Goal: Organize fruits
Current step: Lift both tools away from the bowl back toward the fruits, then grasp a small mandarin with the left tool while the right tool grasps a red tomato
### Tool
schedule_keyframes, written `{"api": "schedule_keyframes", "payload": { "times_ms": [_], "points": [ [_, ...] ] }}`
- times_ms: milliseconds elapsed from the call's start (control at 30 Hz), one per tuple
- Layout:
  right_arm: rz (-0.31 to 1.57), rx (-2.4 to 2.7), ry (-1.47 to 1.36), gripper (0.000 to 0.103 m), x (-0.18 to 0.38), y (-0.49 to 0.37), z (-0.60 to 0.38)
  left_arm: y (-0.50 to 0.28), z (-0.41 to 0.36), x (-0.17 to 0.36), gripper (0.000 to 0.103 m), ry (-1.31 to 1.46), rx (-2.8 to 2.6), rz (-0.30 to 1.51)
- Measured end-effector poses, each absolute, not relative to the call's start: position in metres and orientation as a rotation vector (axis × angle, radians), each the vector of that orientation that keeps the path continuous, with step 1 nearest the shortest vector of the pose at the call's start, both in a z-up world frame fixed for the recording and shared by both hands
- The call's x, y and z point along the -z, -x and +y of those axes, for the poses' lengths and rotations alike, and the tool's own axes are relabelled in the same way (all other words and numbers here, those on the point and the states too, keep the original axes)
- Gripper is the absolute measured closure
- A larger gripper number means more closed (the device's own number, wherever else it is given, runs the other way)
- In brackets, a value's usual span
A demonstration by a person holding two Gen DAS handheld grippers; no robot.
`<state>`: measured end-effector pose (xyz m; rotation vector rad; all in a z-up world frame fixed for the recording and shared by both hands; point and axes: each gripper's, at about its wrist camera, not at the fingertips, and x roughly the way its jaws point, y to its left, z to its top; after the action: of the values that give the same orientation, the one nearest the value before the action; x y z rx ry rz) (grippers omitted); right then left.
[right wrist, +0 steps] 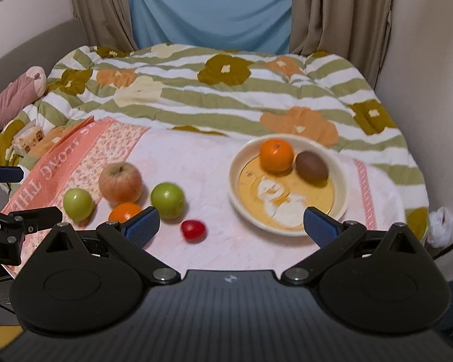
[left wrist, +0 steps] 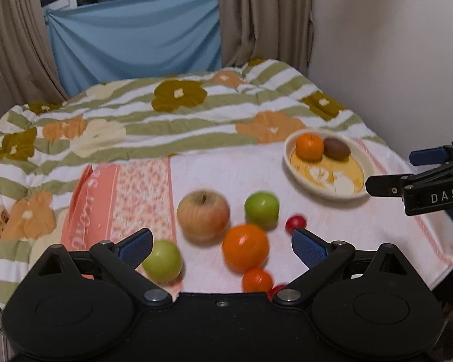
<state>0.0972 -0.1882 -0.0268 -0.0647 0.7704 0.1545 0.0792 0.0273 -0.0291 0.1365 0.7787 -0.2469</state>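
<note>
left tongs (left wrist: 222, 247): spread wide with nothing between the blue pads, hanging low over the loose fruit (the right wrist view catches them at its left edge).
right tongs (right wrist: 231, 224): also spread wide and empty, just in front of the bowl's near rim; in the left wrist view they come in from the right edge, beside the bowl.
bowl (right wrist: 237, 187): cream rim, yellow inside with a white figure, resting on the towel at the right.
in the bowl: a small orange (right wrist: 276, 155) and a brown kiwi (right wrist: 312, 165), side by side and touching at the far side.
towel (right wrist: 196, 163): pale pink with a salmon lettered band on its left, spread over the bed.
loose fruit, left of the bowl: a reddish-yellow apple (right wrist: 120, 183) farthest back; a green apple (right wrist: 168, 200) to its right; a second green apple (right wrist: 78, 200) to its left on the salmon band.
citrus: a large orange (left wrist: 245, 247) in front of the reddish apple, with a smaller orange fruit (left wrist: 256, 280) just nearer the left camera (partly hidden by the tongs' body).
small red fruit (right wrist: 192, 230): lies alone on the towel between the green apple and the bowl; too blurred to name its kind.
bed cover (right wrist: 226, 90): striped green and white quilt with flower shapes.
behind: beige curtains (right wrist: 338, 9) around a blue cloth (right wrist: 208, 6).
</note>
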Motion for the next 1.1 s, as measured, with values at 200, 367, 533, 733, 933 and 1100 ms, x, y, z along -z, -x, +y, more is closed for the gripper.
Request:
{"api": "schedule_keyframes", "payload": {
  "times_ms": [200, 367, 533, 733, 933, 1100],
  "points": [
    [0.829, -0.139, 0.041, 0.000, 0.060, -0.088, -0.161, -0.069, 0.050, 0.056, 0.004, -0.140, 0.354, 0.803],
    [0.871, -0.130, 0.028, 0.000, 0.086, -0.082, -0.142, -0.064, 0.050, 0.086, 0.008, -0.200, 0.450, 0.833],
    [0.893, -0.135, 0.002, 0.000, 0.107, -0.080, -0.127, -0.066, 0.051, 0.114, 0.017, -0.249, 0.531, 0.859],
    [0.912, -0.160, -0.022, 0.002, 0.126, -0.080, -0.115, -0.072, 0.048, 0.140, 0.036, -0.273, 0.613, 0.889],
    [0.928, -0.167, -0.040, 0.008, 0.136, -0.081, -0.110, -0.071, 0.037, 0.147, 0.042, -0.305, 0.665, 0.873],
    [0.936, -0.173, -0.049, 0.015, 0.141, -0.080, -0.108, -0.073, 0.035, 0.154, 0.062, -0.314, 0.684, 0.891]
  ]
}}
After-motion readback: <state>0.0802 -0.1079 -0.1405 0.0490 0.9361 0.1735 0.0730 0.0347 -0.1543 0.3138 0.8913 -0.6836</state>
